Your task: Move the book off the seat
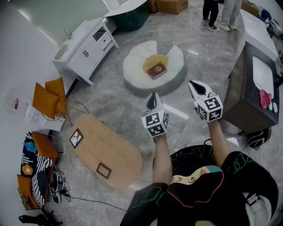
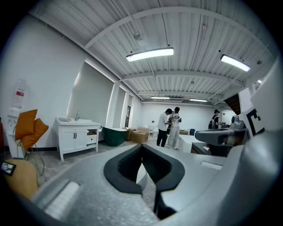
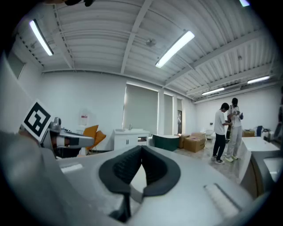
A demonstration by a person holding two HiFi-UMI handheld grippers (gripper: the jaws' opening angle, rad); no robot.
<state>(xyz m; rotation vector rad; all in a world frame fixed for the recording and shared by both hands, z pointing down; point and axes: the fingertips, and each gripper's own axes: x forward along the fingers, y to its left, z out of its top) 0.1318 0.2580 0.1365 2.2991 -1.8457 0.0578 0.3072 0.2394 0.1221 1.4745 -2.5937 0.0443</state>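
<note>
A dark red book lies on a yellow cushion in the middle of a round white seat on the floor. My left gripper is held above the floor just short of the seat's near edge, shut and empty. My right gripper is to its right, beside the seat's right side, also shut and empty. In the left gripper view the jaws meet at their tips with nothing between them. The right gripper view shows its jaws closed the same way.
A wooden oval table stands at the near left. A white vanity cabinet is at the far left, and a dark cabinet at the right. Orange cushions lie by the left wall. Two people stand at the far end.
</note>
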